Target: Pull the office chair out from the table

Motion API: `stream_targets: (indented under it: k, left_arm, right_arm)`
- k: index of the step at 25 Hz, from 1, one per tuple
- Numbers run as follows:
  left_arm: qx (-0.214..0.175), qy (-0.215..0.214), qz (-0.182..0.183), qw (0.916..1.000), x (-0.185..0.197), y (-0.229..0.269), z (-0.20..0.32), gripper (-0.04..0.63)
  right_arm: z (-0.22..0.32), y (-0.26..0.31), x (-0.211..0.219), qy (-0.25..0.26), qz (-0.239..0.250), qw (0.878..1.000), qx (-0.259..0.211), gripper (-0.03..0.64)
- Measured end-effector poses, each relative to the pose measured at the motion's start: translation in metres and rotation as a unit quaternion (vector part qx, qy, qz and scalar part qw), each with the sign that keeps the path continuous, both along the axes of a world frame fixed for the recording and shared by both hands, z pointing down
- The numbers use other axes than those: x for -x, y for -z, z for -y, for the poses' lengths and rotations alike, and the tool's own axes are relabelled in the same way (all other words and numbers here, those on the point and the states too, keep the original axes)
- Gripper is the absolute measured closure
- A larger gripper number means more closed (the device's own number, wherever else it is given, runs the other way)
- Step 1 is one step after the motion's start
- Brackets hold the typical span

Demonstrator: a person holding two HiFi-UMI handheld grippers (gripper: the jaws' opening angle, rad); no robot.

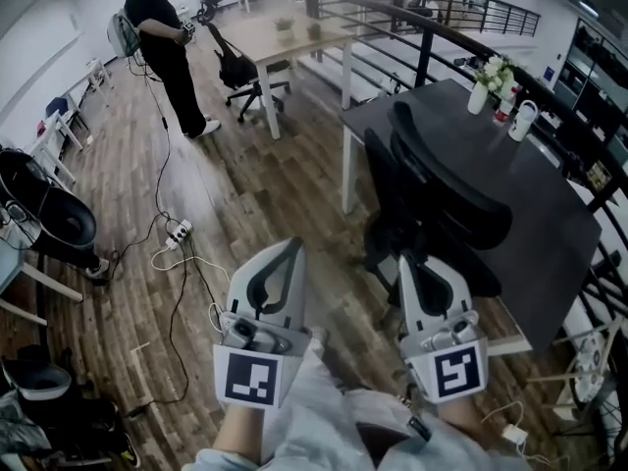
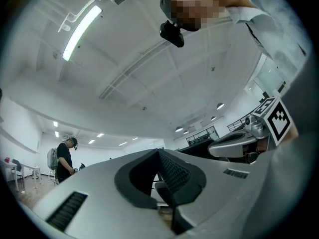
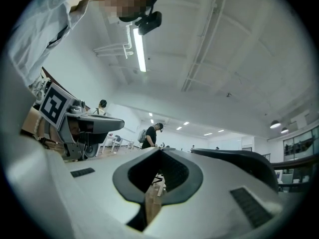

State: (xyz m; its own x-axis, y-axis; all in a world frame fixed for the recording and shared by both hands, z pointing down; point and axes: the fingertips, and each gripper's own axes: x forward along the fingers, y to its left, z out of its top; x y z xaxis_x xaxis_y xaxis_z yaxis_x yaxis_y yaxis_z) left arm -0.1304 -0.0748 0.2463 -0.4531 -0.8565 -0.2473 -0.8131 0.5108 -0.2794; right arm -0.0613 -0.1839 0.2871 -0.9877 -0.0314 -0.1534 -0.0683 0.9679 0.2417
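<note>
Head view | left tool (image 1: 291, 245), right tool (image 1: 407, 261) closed, empty | office chair (image 1: 432, 204) at table (image 1: 559, 234) edge | floor (image 1: 294, 180) open

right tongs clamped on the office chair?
No, in the right gripper view the right tongs are shut with nothing between the jaws, so the office chair is not gripped.
</note>
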Motion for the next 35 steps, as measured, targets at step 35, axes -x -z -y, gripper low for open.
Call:
stream_targets:
  k: [35]
  left_arm:
    - [0.076,-0.372,0.038,0.9245,0.152,-0.046,0.209,0.595]
  right_arm:
    - [0.123,-0.021,0.029,-0.399,-0.042,0.916,0.01,0.612]
